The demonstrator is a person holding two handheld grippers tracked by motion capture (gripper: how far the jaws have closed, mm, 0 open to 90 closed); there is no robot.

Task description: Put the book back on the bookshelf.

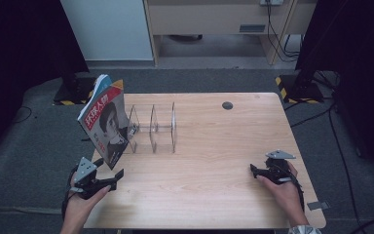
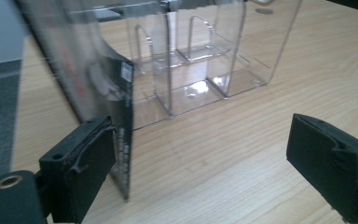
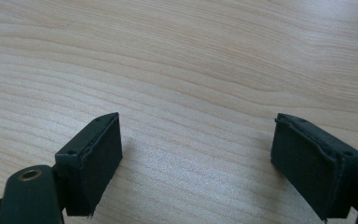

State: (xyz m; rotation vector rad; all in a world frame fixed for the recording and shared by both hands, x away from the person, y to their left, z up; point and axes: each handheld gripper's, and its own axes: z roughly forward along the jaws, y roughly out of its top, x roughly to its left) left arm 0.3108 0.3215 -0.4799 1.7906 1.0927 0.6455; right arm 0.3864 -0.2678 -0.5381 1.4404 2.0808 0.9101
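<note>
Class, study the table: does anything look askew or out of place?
Yes: the magazine stands tilted on a corner against the clear divider rack rather than upright in a slot. The open left gripper is by its lower corner.

A pale wooden table (image 1: 214, 161) stands on grey carpet (image 1: 34, 136), light cabinets (image 1: 209, 24) beyond, dark curtains (image 1: 19, 39) flanking.

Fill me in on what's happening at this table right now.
A person sits at a light wooden table with tongs in each hand. The left tongs are open beside the lower corner of a red-and-white magazine with a portrait cover, which stands tilted against the left end of a clear acrylic divided file rack. One pad is at the magazine's edge, the other is well clear. The right tongs rest open on bare wood.
</note>
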